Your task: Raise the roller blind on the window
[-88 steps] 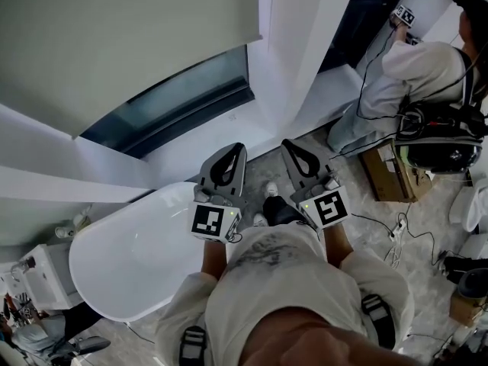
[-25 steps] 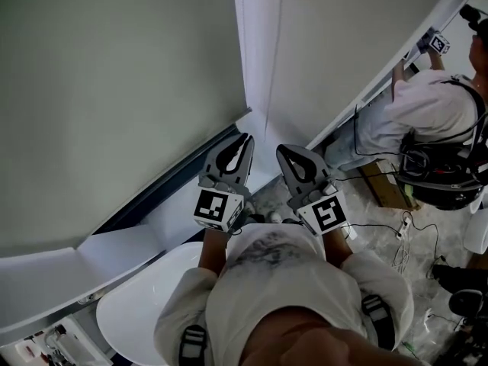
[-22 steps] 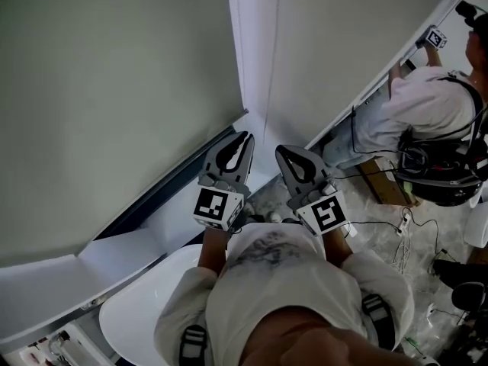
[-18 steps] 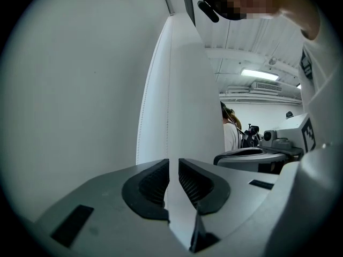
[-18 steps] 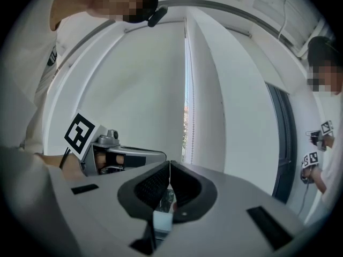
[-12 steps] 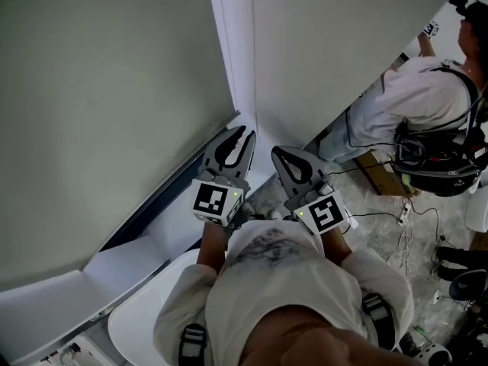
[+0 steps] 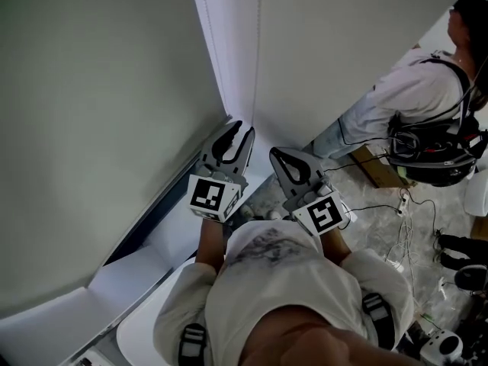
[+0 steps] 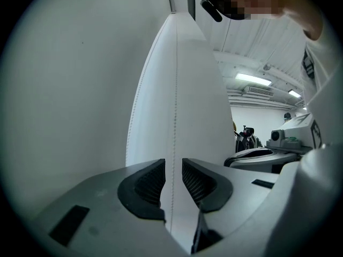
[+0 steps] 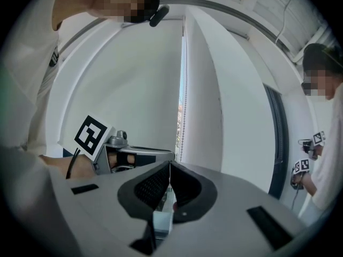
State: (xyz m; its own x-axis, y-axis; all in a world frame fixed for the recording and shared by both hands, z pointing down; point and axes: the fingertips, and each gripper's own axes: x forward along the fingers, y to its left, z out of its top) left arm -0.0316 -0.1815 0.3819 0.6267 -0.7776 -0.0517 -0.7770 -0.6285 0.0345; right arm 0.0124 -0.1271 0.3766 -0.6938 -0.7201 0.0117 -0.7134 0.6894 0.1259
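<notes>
A grey-green roller blind (image 7: 91,128) hangs down over the window, left of a white pillar (image 7: 225,52). A thin bead chain (image 7: 258,52) runs down the pillar's front. My left gripper (image 7: 242,137) reaches up to the pillar's foot. In the left gripper view its jaws stand a little apart, and the bead chain (image 8: 175,116) passes through the gap of the left gripper (image 8: 173,171) without touching either pad. My right gripper (image 7: 274,157) is just to the right and lower. The right gripper (image 9: 170,166) has its tips closed on the thin chain.
A second blind (image 7: 343,36) covers the pane right of the pillar. Another person (image 7: 415,90) works at the far right. Cables (image 7: 396,242) trail over the marble floor. A white bathtub (image 7: 145,334) sits below left, under the sill (image 7: 130,273).
Both grippers have drawn closer to the pillar and chain. The left one rose a little more than the right. The view has shifted, so less of the tub shows.
</notes>
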